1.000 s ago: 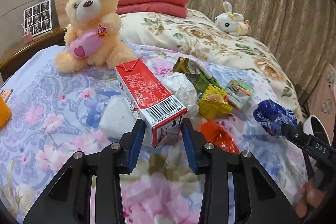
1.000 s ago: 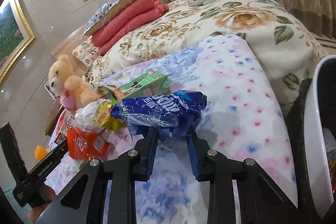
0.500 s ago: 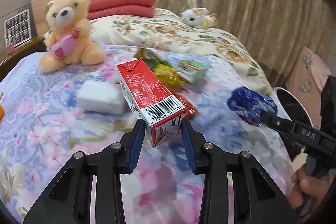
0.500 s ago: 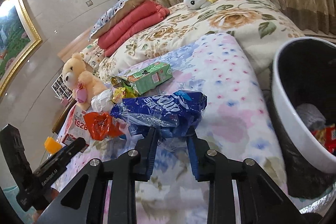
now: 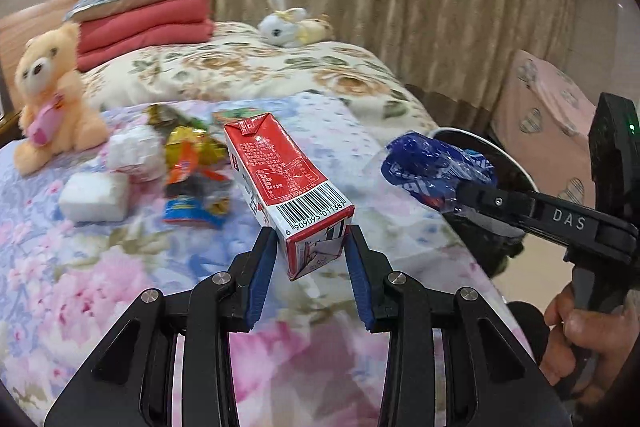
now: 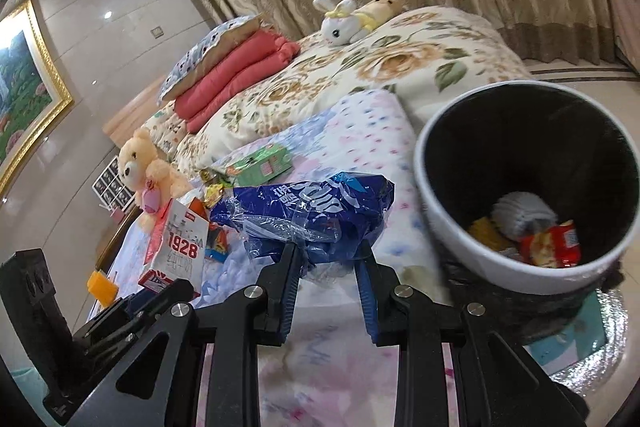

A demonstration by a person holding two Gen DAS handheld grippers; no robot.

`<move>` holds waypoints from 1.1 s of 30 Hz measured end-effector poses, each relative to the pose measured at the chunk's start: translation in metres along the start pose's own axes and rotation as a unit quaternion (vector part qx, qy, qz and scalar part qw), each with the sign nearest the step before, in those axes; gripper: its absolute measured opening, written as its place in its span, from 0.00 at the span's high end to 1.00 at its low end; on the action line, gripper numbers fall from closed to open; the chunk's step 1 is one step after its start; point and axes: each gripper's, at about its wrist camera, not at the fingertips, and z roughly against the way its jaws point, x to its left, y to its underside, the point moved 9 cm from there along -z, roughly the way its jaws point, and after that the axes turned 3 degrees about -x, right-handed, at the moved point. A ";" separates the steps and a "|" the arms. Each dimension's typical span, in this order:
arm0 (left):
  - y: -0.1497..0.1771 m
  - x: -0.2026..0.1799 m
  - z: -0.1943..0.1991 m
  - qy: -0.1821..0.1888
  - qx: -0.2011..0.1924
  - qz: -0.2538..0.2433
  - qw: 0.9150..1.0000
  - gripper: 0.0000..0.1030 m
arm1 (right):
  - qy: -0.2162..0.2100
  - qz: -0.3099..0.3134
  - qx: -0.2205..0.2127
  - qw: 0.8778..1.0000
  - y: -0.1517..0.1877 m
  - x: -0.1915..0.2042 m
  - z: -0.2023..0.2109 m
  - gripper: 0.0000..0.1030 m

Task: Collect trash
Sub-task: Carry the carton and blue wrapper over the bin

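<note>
My left gripper (image 5: 310, 247) is shut on a red and white drink carton (image 5: 286, 183), held in the air above the floral bed cover. My right gripper (image 6: 326, 261) is shut on a crumpled blue plastic wrapper (image 6: 308, 211); the same wrapper (image 5: 432, 167) shows in the left wrist view, near the bin's rim. A white bin with a black inside (image 6: 436, 195) stands beside the bed at the right, with several pieces of trash at its bottom. More wrappers (image 5: 192, 171) and a green carton (image 6: 260, 167) lie on the bed.
A peach teddy bear (image 5: 48, 99) sits at the left of the bed. A white foam block (image 5: 94, 193) lies near the wrappers. A toy rabbit (image 5: 286, 27) and folded red blankets (image 5: 148, 27) rest further back. Curtains hang behind. A person's hand (image 5: 580, 339) holds the right gripper.
Both grippers have swung right across the bed with their loads. The bin has come fully into the right wrist view, and the teddy bear has slid to the left edge.
</note>
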 end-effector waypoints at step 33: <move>-0.018 -0.138 -0.043 0.126 0.040 -0.081 0.988 0.67 | 0.092 -0.049 -0.034 0.994 -0.028 -0.115 0.061 0.73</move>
